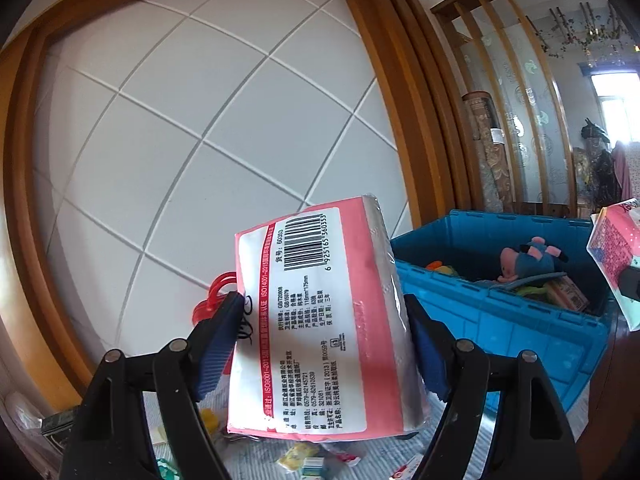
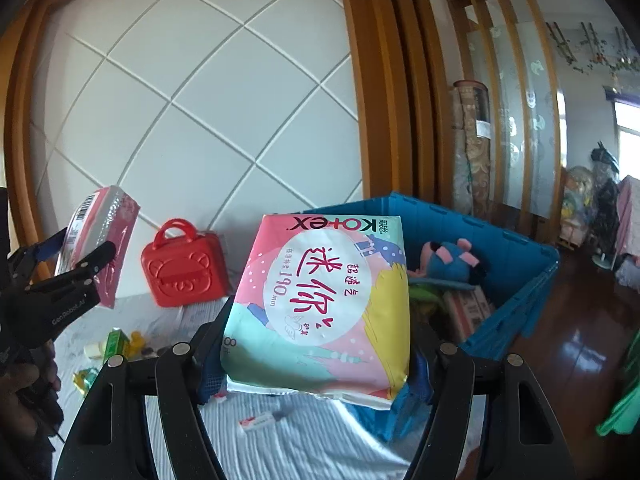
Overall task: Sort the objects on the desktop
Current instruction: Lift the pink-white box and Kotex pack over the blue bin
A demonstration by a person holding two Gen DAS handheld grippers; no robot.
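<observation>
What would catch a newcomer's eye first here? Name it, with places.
Two packs held up in the air: the left gripper clamps a pink pack showing its barcode, and the right gripper clamps a colourful pack. Behind them sits a blue crate holding a plush toy, with a red case by the wall.

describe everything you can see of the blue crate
The blue crate is an open-topped, ribbed plastic bin with flip lids folded outward. It sits at the edge of the cloth-covered surface, right of the red case. Inside lie a blue-and-pink plush toy, a cardboard box and greenish items. No claw touches it.
</observation>
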